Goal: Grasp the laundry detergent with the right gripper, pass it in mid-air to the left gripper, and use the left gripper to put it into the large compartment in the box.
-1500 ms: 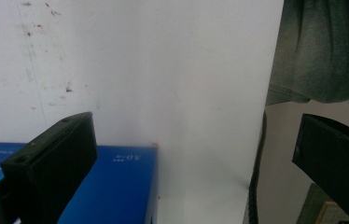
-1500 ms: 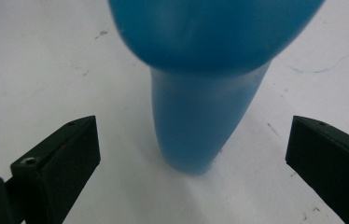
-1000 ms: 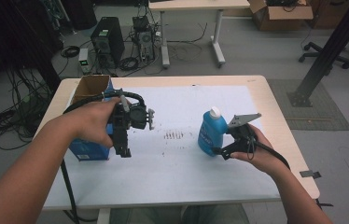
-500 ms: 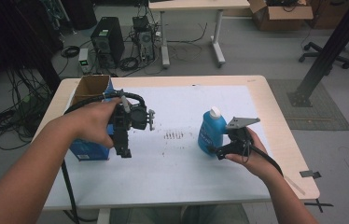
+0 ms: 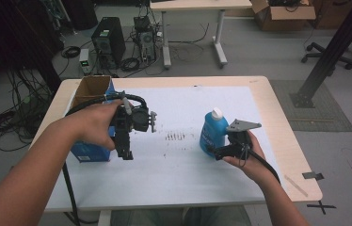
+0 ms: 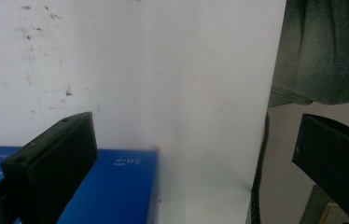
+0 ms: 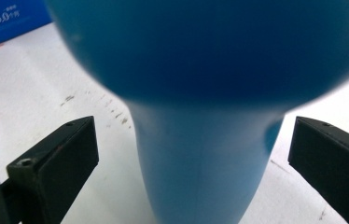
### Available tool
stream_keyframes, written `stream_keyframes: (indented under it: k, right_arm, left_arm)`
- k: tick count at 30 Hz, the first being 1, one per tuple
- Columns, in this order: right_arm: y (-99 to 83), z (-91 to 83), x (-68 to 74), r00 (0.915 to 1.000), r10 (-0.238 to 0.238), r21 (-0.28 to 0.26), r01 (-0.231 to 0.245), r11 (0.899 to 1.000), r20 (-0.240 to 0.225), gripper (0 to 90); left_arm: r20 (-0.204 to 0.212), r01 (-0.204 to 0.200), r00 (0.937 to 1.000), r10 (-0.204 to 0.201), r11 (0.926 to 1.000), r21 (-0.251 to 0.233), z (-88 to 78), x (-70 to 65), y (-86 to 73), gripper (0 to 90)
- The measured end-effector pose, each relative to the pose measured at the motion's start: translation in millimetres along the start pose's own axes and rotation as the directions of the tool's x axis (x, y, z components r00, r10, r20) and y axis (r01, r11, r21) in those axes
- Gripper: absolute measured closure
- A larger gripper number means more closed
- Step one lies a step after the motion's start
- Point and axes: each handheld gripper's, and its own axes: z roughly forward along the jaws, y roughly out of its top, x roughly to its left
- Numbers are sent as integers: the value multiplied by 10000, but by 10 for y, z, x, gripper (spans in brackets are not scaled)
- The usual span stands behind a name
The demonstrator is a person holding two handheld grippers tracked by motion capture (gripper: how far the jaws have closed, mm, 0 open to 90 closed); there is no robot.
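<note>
High view. My left forearm enters from the lower left of the frame and slants up toward centre; the hand wraps the left gripper [image 5: 123, 153], whose jaws point down at the white sheet [image 5: 183, 165], right beside the blue box [image 5: 89, 151] at left of centre. My right forearm comes up from the lower right, wrist bent inward, holding the right gripper [image 5: 212, 149] low against the base of the blue bottle [image 5: 213, 133]. Bottle stands upright, white cap on top, right of centre.

Left gripper view. 2 black jaws set wide apart, nothing between them. A corner of the blue box [image 6: 112, 186] sits lower left, by the left jaw; the white sheet [image 6: 163, 70] spans the upper frame.

Right gripper view. Jaws spread wide, 1 at each lower corner. The blue bottle [image 7: 200, 140] stands between them in mid-frame, touching neither. The blue box [image 7: 11, 18] shows upper left.
</note>
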Motion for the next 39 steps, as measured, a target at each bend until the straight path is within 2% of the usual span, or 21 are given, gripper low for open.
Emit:
stream_keyframes:
  k: [2, 4, 10, 12, 15, 21, 39]
  right_arm:
    - [-3, 15, 14, 9999, -27, -228, 31, 9997, 167, 14]
    - [-1, 28, 25, 9999, -4, -337, 9, 9994, 142, 15]
    - [-29, 73, 63, 9985, 131, -564, -101, 9984, 527, 9]
    - [-39, 79, 66, 9985, 170, -575, -140, 9982, 526, 12]
    - [-74, 88, 70, 9966, 145, -653, -92, 9978, 815, 6]
    - [-92, 106, 77, 9948, 114, -842, -29, 9964, 1016, 4]
    - [-109, 126, 65, 9921, 313, -1206, -166, 9926, 1212, 57]
  left_arm:
    - [-3, 16, 10000, -16, 10000, -3, 3, -5, 2, 2]
    - [-10, 9, 10000, -9, 10000, -11, 2, -7, 5, 2]
    - [-36, -20, 10000, 19, 10000, -97, -2, -18, 17, 2]
    - [-45, -13, 10000, 12, 9999, -115, -2, -20, 15, 2]
    - [-35, 9, 10000, -10, 9997, -246, 3, -13, 0, 2]
    - [-80, 108, 9999, -110, 9995, -296, 8, 11, -25, 2]
    - [-16, 58, 10000, -59, 9998, -207, 24, 27, 14, 2]
